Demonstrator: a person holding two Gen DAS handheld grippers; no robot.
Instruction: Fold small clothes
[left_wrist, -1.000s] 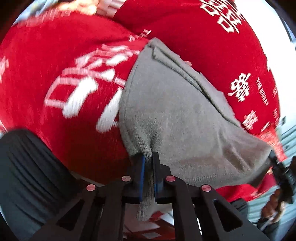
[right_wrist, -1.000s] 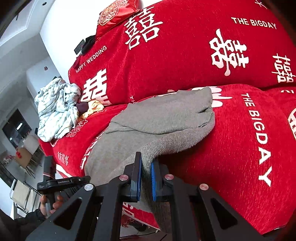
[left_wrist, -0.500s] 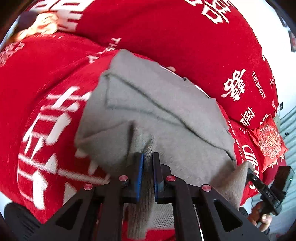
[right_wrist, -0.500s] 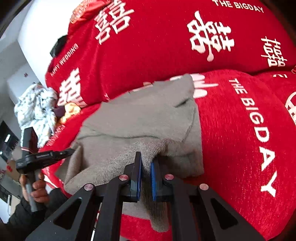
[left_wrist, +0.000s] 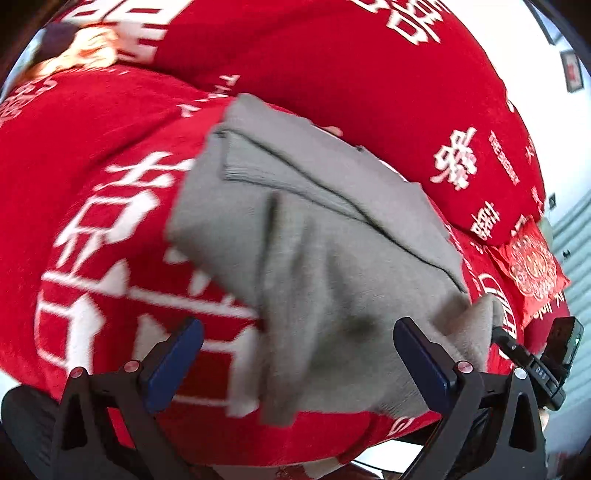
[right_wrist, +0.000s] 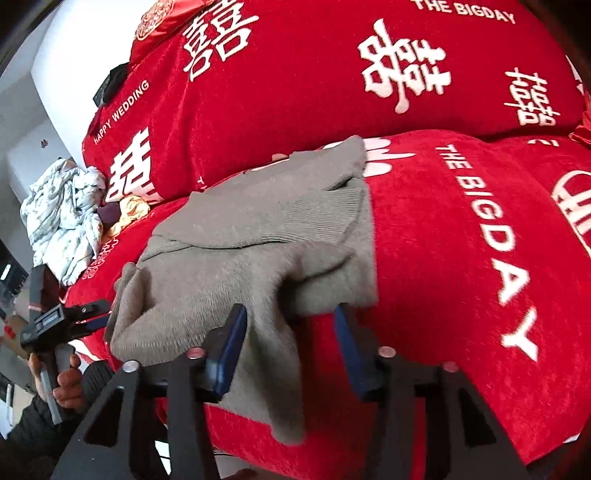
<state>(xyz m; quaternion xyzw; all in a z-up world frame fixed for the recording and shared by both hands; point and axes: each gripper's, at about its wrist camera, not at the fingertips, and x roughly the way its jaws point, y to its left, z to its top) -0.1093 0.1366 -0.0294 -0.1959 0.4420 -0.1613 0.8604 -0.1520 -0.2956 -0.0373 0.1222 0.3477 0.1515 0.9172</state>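
Observation:
A grey knit sweater (left_wrist: 325, 236) lies partly folded on a red sofa seat (left_wrist: 92, 155); it also shows in the right wrist view (right_wrist: 258, 236). My left gripper (left_wrist: 295, 354) is open, its blue pads wide apart on either side of the sweater's near hem, which hangs over the seat edge. My right gripper (right_wrist: 290, 339) is open too, with the cloth's near edge drooping between its pads. Neither grips the cloth. The left gripper also shows in the right wrist view (right_wrist: 88, 314), and the right gripper shows at the edge of the left wrist view (left_wrist: 517, 350).
Red back cushions (right_wrist: 332, 74) with white lettering rise behind the seat. A pile of pale crumpled clothes (right_wrist: 62, 214) and a yellow item (right_wrist: 129, 210) lie at the sofa's far left end. A small red embroidered cushion (left_wrist: 532, 262) lies to the right.
Both grippers have opened and let go of the sweater's hem. The hem they carried toward the back cushions has dropped onto the folded cloth and the seat edge.

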